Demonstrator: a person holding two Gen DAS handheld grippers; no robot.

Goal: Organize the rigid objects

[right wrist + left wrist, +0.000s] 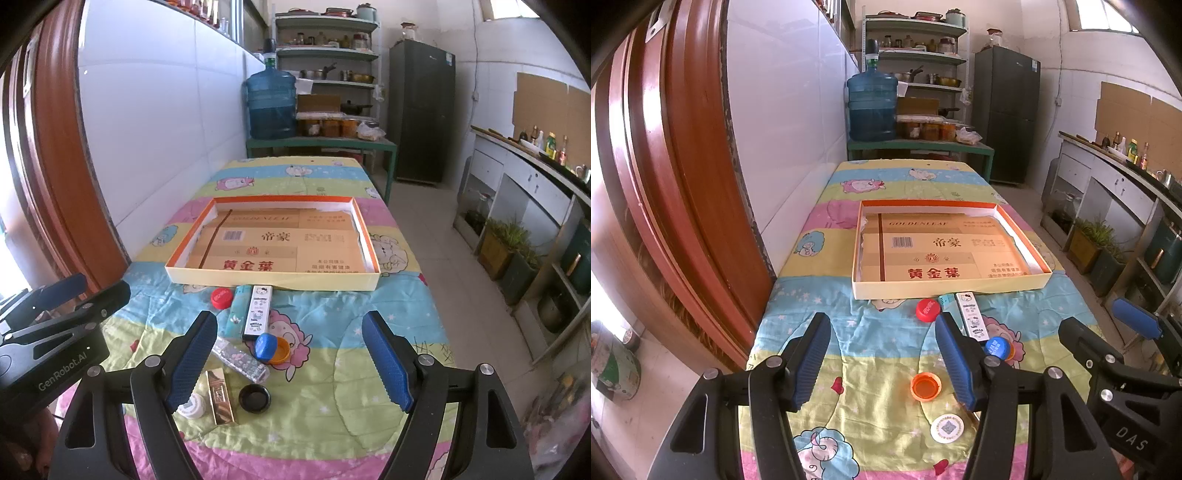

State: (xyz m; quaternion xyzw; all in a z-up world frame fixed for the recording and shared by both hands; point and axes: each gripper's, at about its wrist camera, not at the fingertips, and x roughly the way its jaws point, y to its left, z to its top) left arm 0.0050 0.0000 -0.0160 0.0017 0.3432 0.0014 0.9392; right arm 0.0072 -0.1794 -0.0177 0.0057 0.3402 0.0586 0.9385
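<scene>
The left gripper (pixel 882 354) is spread wide, holding nothing. The orange cap (pixel 926 386) sits at 3 o'clock between its fingers, small, light and hard; pinch its round sides. The right gripper (pixel 295 360) is spread wide too. The box (pixel 177 275) waits at 12 o'clock

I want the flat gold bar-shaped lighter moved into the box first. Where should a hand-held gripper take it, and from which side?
Grip the flat gold bar-shaped lighter across its two long edges near mid-length, coming from above. It lies flat on the cloth, long and narrow, so the short width fits the jaws; the white round cap and black round cap flank it closely.
</scene>
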